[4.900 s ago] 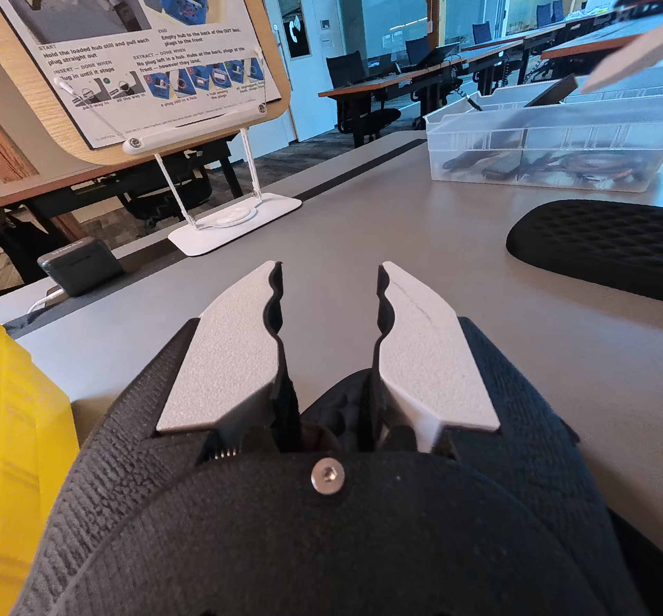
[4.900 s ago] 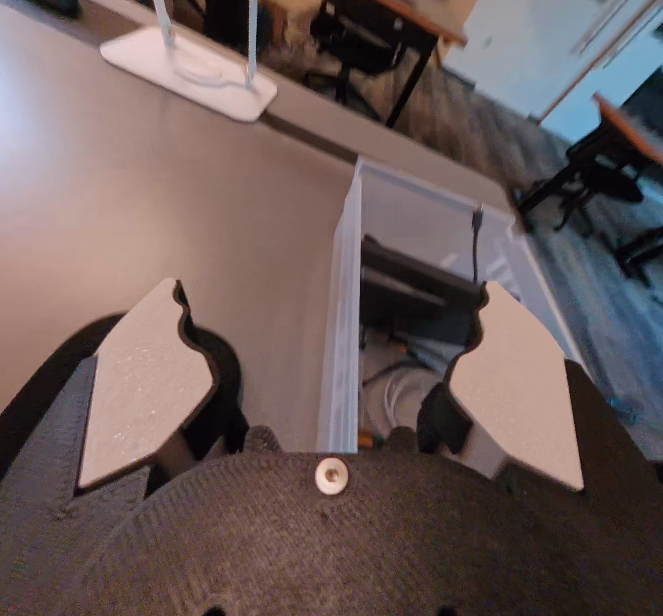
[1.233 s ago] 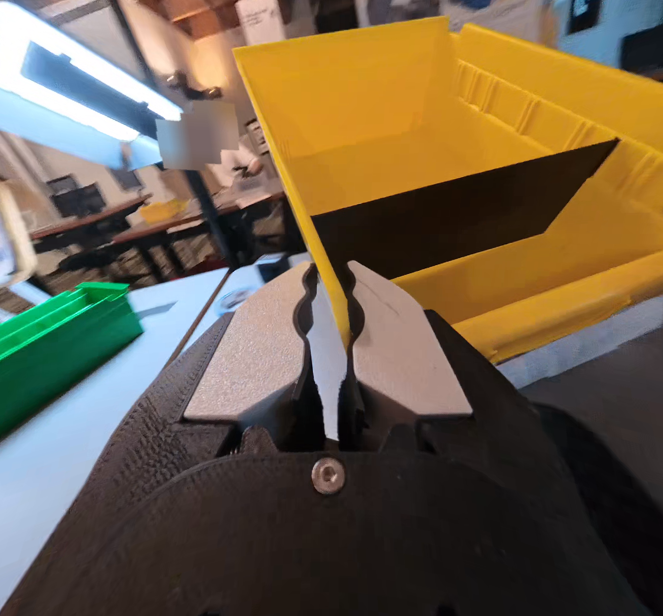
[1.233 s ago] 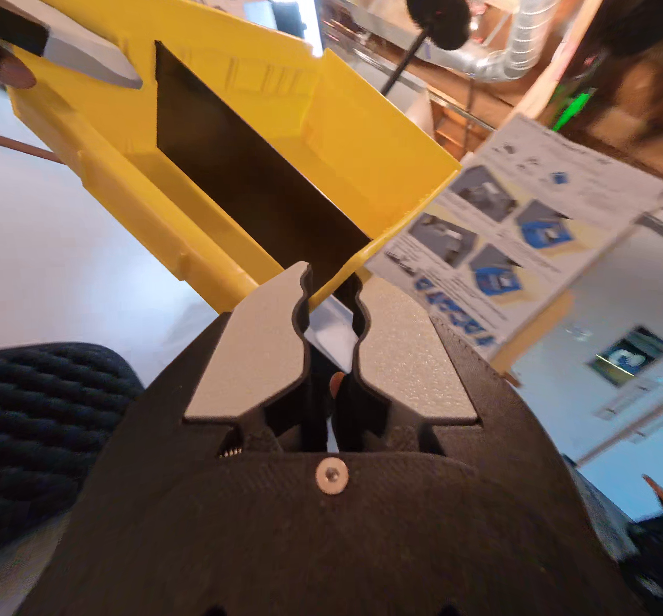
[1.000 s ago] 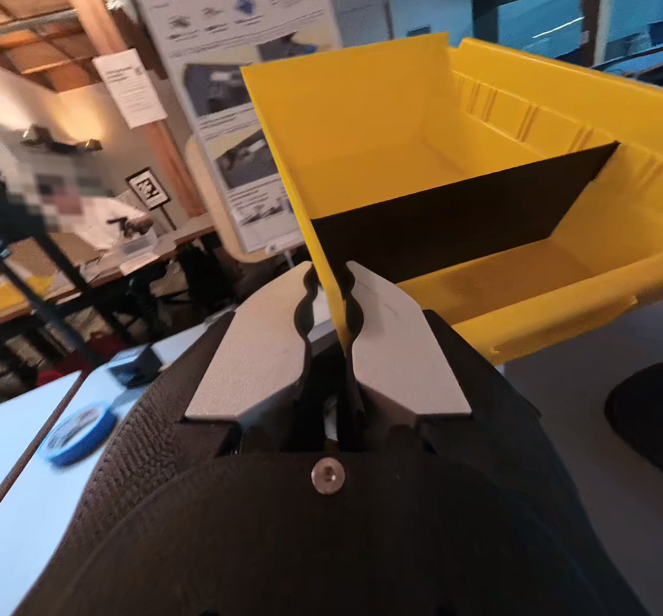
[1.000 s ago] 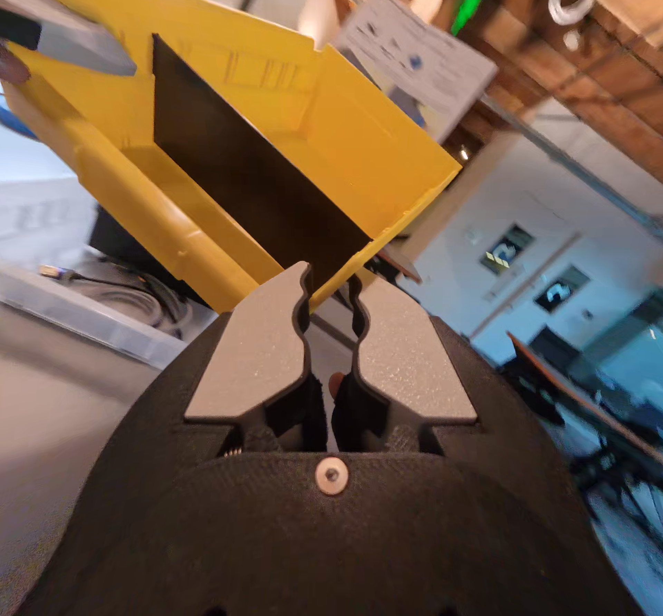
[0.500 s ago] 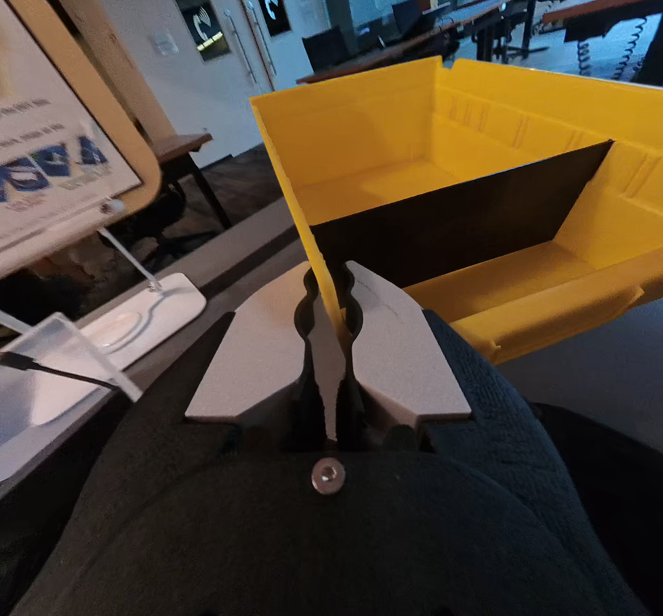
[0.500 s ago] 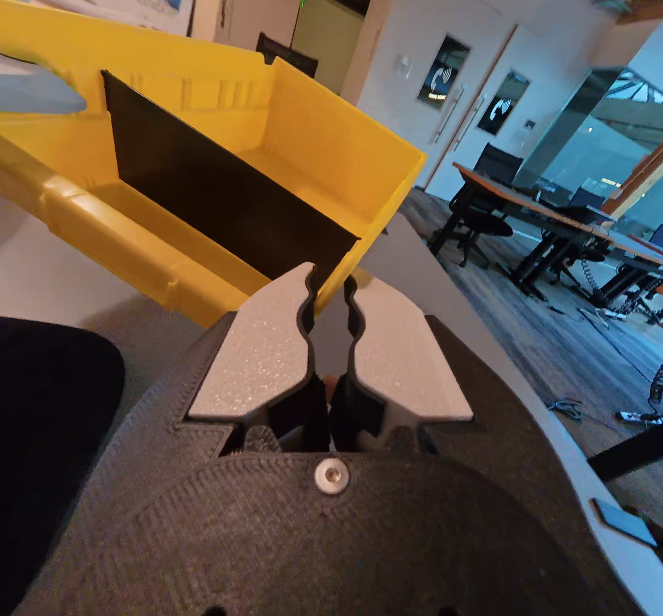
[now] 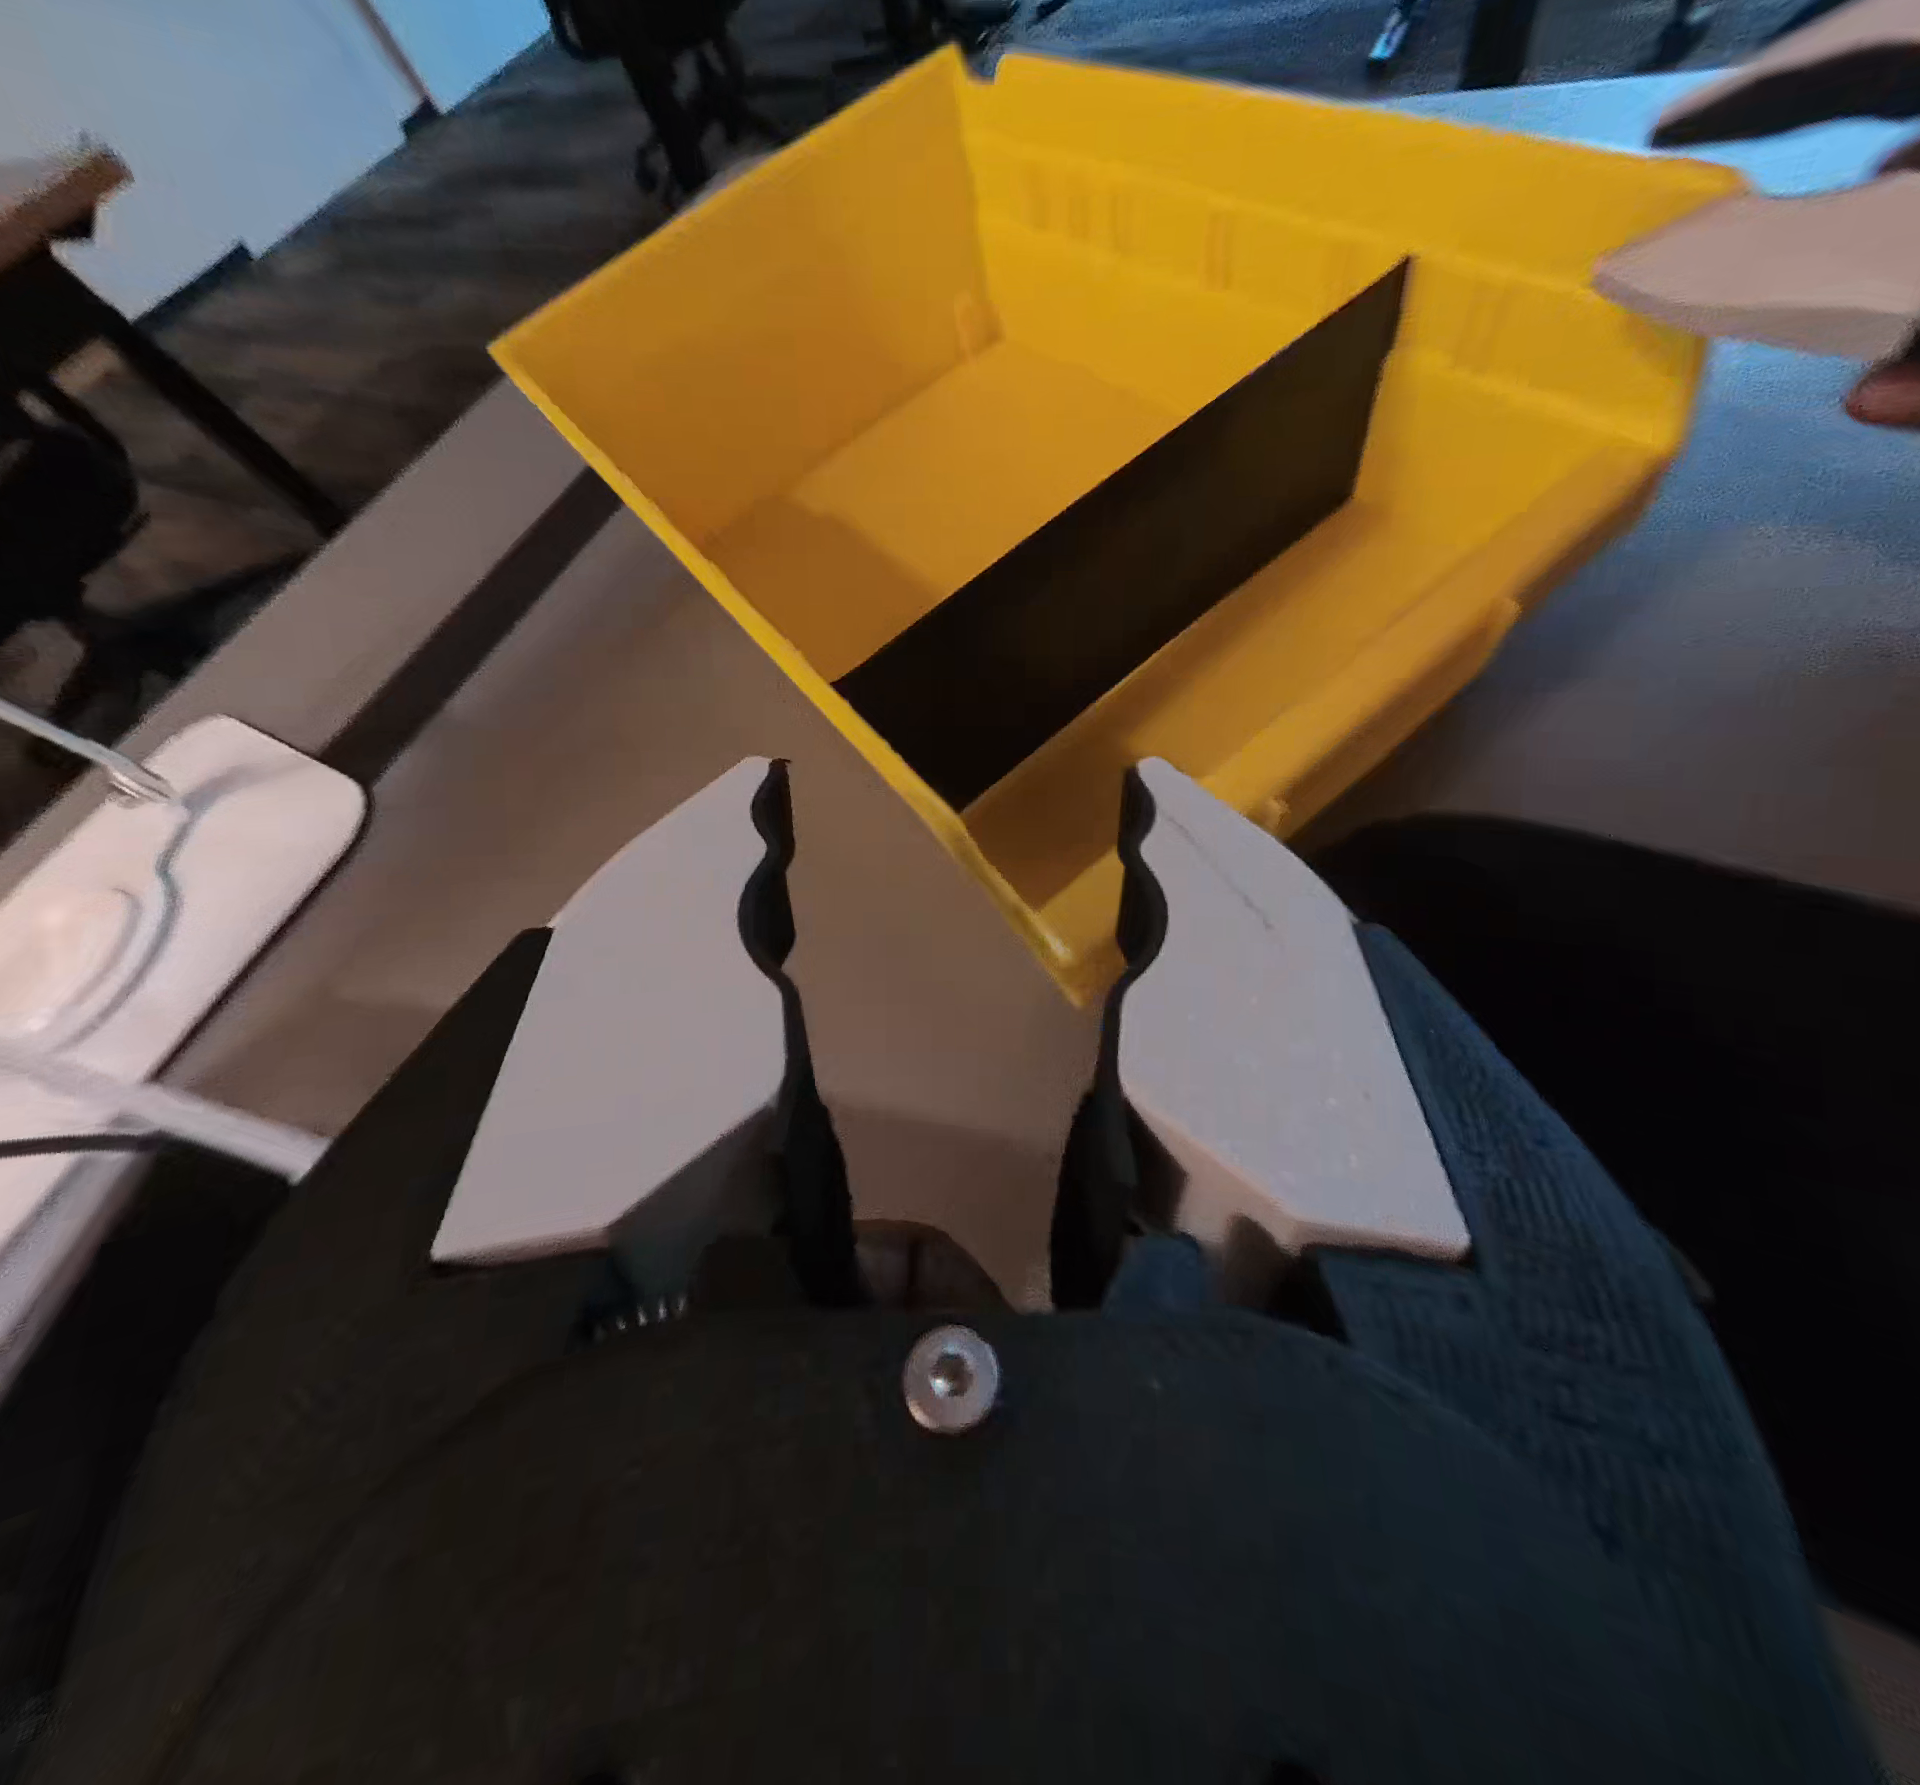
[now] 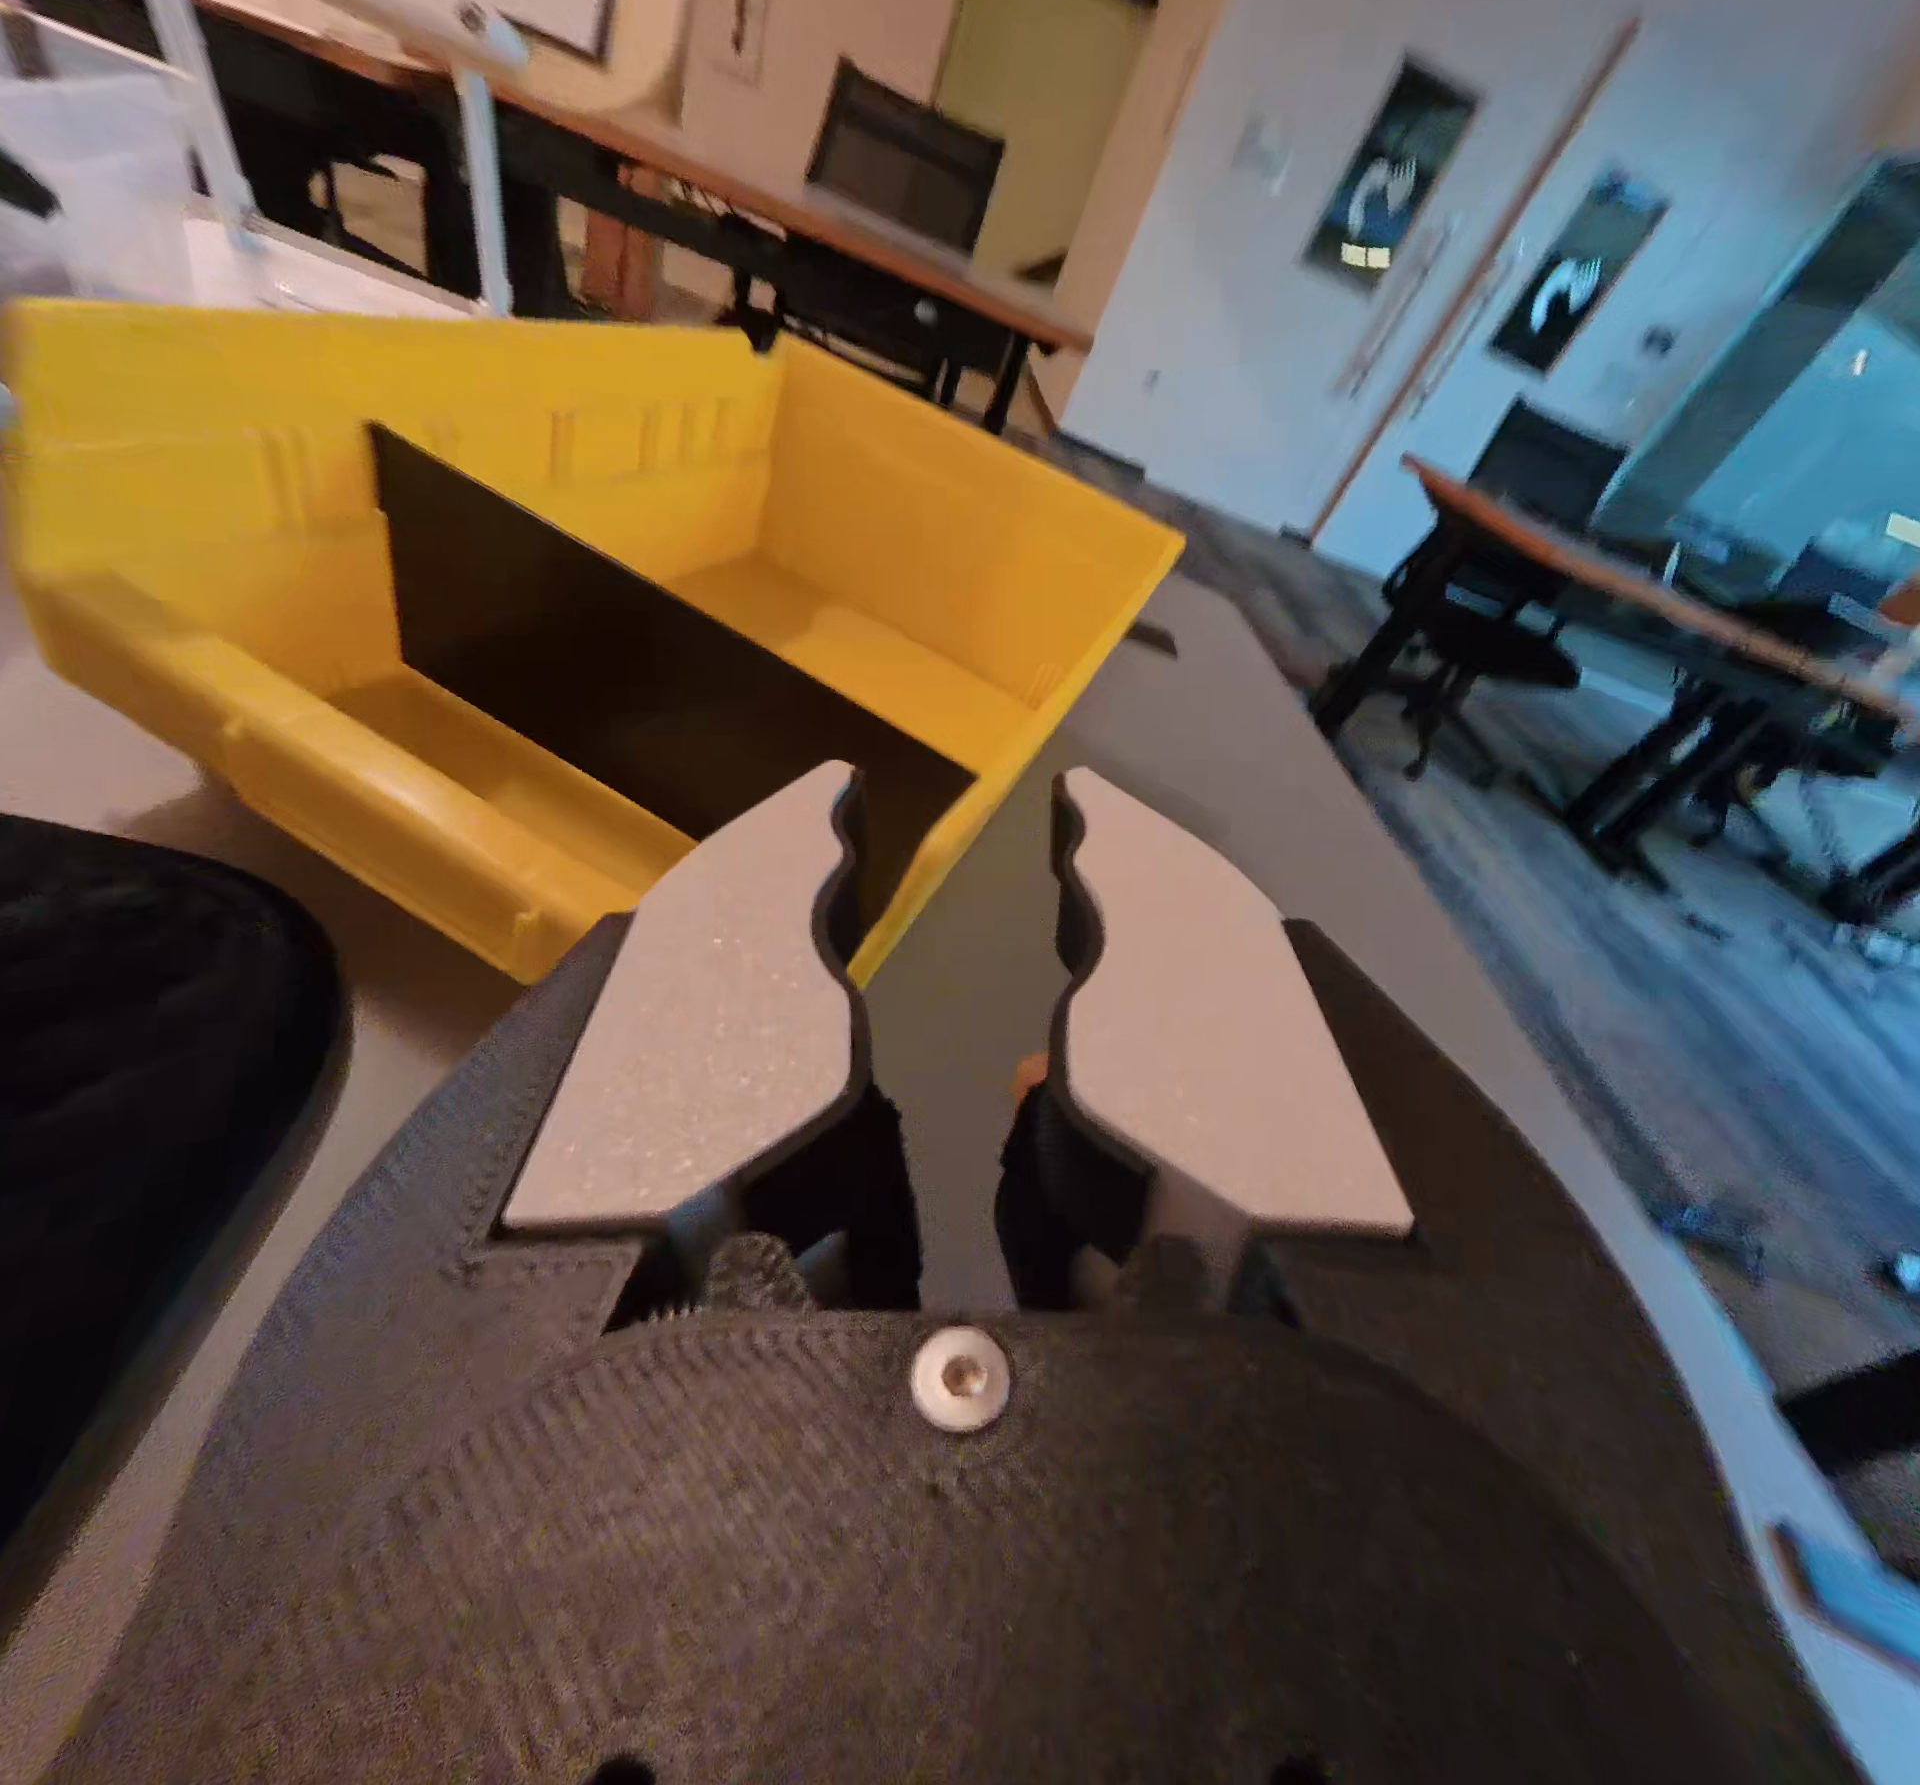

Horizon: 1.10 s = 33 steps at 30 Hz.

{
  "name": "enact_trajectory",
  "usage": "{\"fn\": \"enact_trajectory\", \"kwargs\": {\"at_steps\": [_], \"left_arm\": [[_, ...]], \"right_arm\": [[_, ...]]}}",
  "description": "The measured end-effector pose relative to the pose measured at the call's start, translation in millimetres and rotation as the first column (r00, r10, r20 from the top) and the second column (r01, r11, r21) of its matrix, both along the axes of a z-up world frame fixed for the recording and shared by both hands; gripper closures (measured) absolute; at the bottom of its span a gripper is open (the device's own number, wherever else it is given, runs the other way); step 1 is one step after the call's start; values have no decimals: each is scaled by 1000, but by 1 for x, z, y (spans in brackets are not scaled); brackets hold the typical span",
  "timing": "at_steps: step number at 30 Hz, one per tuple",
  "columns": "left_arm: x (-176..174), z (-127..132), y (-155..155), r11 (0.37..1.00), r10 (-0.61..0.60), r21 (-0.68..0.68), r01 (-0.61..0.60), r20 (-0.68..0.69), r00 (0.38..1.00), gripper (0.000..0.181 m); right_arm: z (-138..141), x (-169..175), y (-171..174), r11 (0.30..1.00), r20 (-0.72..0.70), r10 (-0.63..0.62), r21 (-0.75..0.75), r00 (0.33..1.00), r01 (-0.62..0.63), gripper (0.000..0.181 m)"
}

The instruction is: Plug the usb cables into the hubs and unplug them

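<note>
A yellow bin (image 9: 831,364) with a black divider (image 9: 1122,572) stands on the grey table (image 9: 623,655). It holds nothing that I can see. My left gripper (image 9: 956,779) is open and empty, just off the bin's near end wall. In the right wrist view the bin (image 10: 935,530) and its divider (image 10: 623,634) lie ahead to the left. My right gripper (image 10: 956,774) is open and empty, astride the bin's near corner without touching it. Its fingers (image 9: 1766,281) show at the bin's far end in the left wrist view. No hub or plug shows.
A black mat (image 9: 1662,1008) lies in front of the bin, also in the right wrist view (image 10: 135,1060). A white stand base (image 9: 156,883) and a clear bin's edge with a black cable (image 9: 62,1145) are at the left. The table's edge (image 10: 1455,1060) runs along the right.
Both grippers were shut on the yellow bin's end walls and carried it. Now the bin stands on the table, and both grippers have opened and drawn back from it.
</note>
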State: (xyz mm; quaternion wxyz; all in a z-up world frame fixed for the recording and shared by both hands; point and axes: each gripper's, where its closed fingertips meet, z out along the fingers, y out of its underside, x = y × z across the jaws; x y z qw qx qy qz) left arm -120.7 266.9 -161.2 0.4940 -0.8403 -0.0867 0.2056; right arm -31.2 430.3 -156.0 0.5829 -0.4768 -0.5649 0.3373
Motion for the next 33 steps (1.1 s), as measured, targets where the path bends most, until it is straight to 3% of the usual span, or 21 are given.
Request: {"fn": "enact_trajectory", "kwargs": {"at_steps": [4,7,9,10,12,14,21,28,33], "left_arm": [[9,13,-59,993,-26,-121,12,-115,993,121],[-6,-17,-119,941,17,-334,-61,-135,991,121],[-5,-47,-148,894,15,-446,-47,-75,997,121],[-3,-62,-158,872,11,-489,-30,-43,999,121],[-12,-83,-180,814,41,-574,-90,-98,994,134],[-24,-82,-194,797,49,-582,-164,-207,977,147],[-31,-83,-256,799,109,-577,-169,-136,985,144],[-28,-80,-333,800,166,-555,-228,-160,973,142],[-20,-80,-397,741,180,-619,-260,-189,965,143]], "right_arm": [[20,0,-45,947,26,222,231,975,-222,128],[-10,-6,-84,836,294,323,358,900,-417,118],[-47,-9,-89,760,517,248,420,819,-496,118],[-61,-11,-81,728,587,145,482,797,-488,123],[-77,-14,-62,653,644,-67,606,762,-454,134],[-77,-20,-55,614,604,-151,678,782,-405,148],[-75,-12,-28,665,578,-195,672,792,-326,146],[-74,1,-1,685,564,-226,672,795,-282,145],[-74,10,21,692,551,-256,679,794,-247,145]]}}
